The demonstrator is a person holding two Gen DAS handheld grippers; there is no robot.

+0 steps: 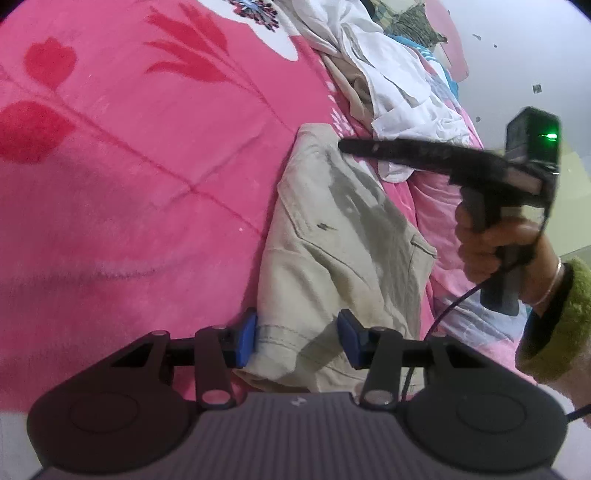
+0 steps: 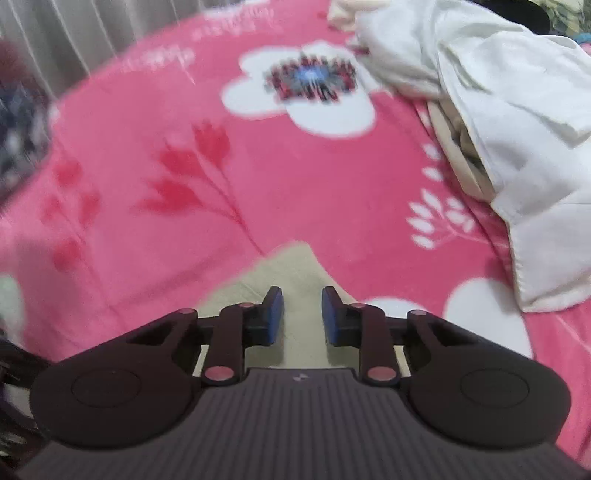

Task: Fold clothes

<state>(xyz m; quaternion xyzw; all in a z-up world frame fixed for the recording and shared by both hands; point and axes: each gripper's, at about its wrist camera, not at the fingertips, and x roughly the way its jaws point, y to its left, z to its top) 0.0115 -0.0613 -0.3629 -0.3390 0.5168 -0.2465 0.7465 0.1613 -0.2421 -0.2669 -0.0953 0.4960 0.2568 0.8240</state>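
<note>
A pair of beige trousers (image 1: pixel 332 251) lies folded lengthwise on the pink floral blanket (image 1: pixel 147 166). My left gripper (image 1: pixel 297 339) is open, its blue pads either side of the trousers' near hem, nothing clamped. My right gripper shows in the left wrist view (image 1: pixel 347 146) over the far end of the trousers, held by a hand in a green cuff. In the right wrist view the right gripper (image 2: pixel 302 314) is open over a beige corner of the trousers (image 2: pixel 295 266). That view is blurred.
A heap of white garments (image 1: pixel 399 85) and other clothes lies at the far right of the blanket; it also shows in the right wrist view (image 2: pixel 509 110). A grey curtain (image 2: pixel 74 33) hangs beyond the blanket's far left edge.
</note>
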